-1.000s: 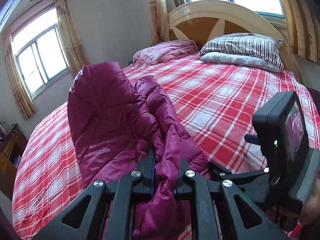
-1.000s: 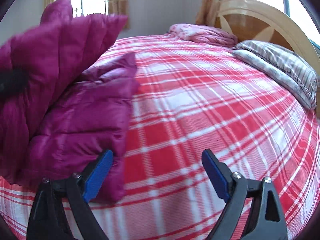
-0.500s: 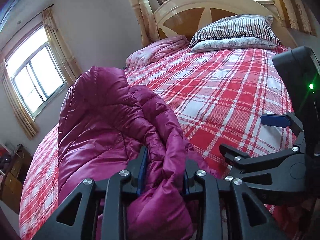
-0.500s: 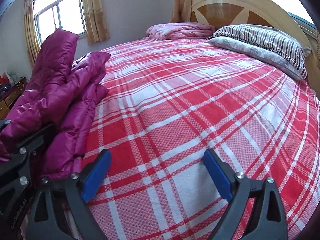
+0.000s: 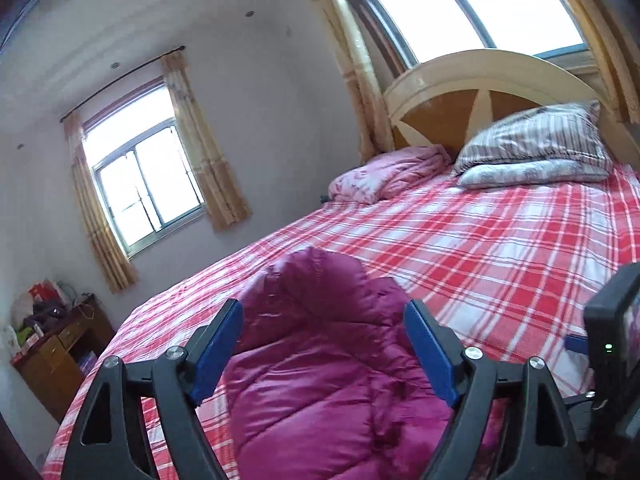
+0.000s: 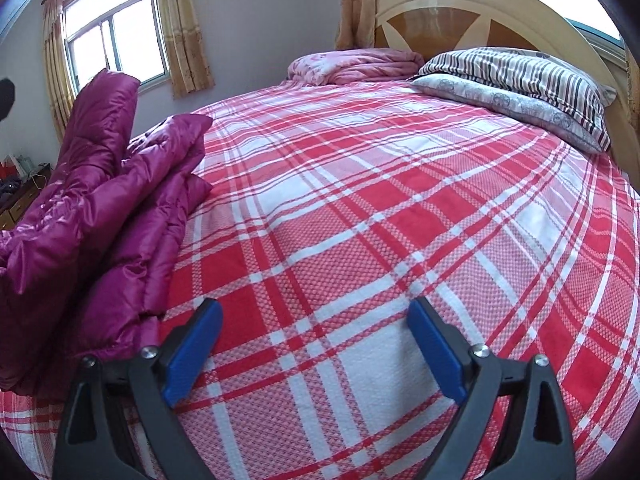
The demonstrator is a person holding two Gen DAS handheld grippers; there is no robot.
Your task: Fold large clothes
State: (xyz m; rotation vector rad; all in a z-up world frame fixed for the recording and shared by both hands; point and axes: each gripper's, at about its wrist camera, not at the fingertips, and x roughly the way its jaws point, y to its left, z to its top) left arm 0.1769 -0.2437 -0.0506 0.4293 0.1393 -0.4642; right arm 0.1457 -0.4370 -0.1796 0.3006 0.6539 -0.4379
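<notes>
Released since half a second ago, the jacket [image 5: 320,380] lies heaped on the bed [image 5: 500,248] under the wide left tongs [image 5: 322,344]; the wide, empty right tongs [image 6: 316,352] are farther, jacket at their left

Jacket [image 5: 320,380] — glossy quilted cloth (satin sheen); bedsheet [image 6: 360,220] — matt, coarse-woven checked cloth; headboard [image 6: 460,8] — smooth lacquered wood; gripper pads [image 6: 192,356] — matt blue plastic.
</notes>
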